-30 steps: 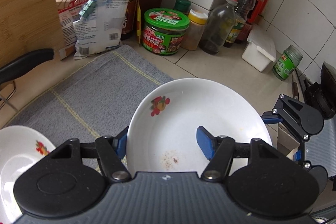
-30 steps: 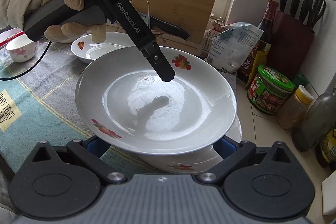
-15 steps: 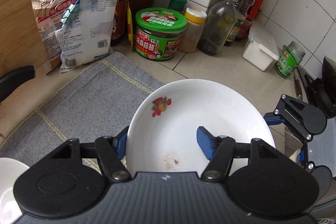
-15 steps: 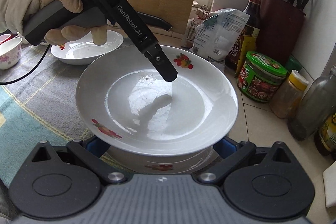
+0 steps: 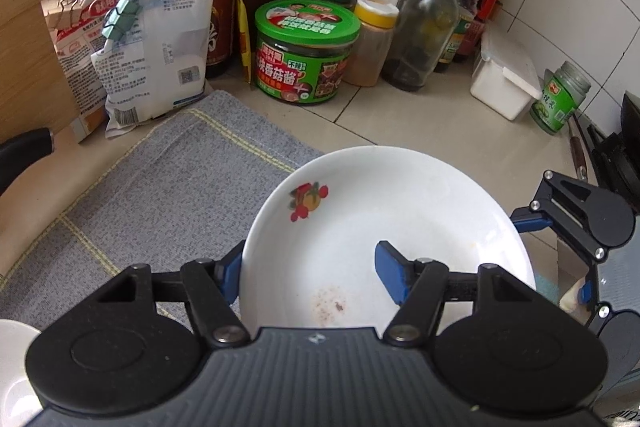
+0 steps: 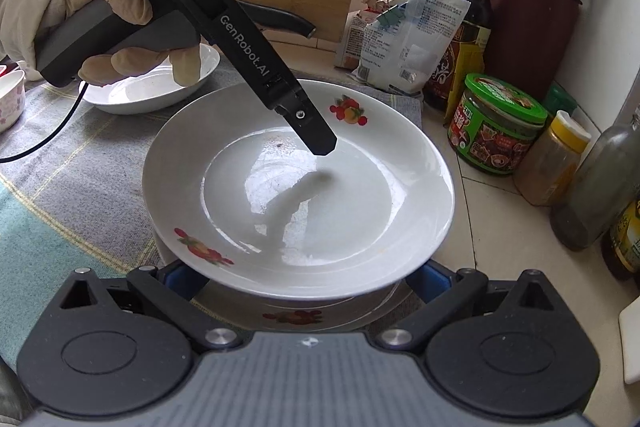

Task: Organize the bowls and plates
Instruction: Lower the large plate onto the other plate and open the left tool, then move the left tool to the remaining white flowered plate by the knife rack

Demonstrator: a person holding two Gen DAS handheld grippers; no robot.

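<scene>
1. Right wrist view shows the top plate (image 6: 298,187) held above a second plate (image 6: 296,315) that lies on the grey cloth (image 6: 80,167), so stacking is underway but, by this reading, the top plate is not yet set down.
2. Left gripper (image 5: 308,271) is clamped on the top plate's rim, one blue pad under the edge and one inside the dish; a gloved hand (image 6: 116,27) carries it.
3. Right gripper (image 6: 296,275) has its pads at either side beneath the top plate's near edge; whether they press on anything cannot be told.
4. Left to do, it seems: a third plate (image 6: 152,87) sits farther along the cloth toward its left end, and a small bowl (image 6: 10,99) stands at the far left edge.
5. Counter (image 5: 420,119) is pale tile, the cloth covering its left part. Along the back wall stand a green-lidded jar (image 5: 306,51), a yellow-capped spice jar (image 5: 372,43), sauce bottles, clipped bags (image 5: 160,27) and a knife block (image 6: 532,27); a wooden board leans behind.
</scene>
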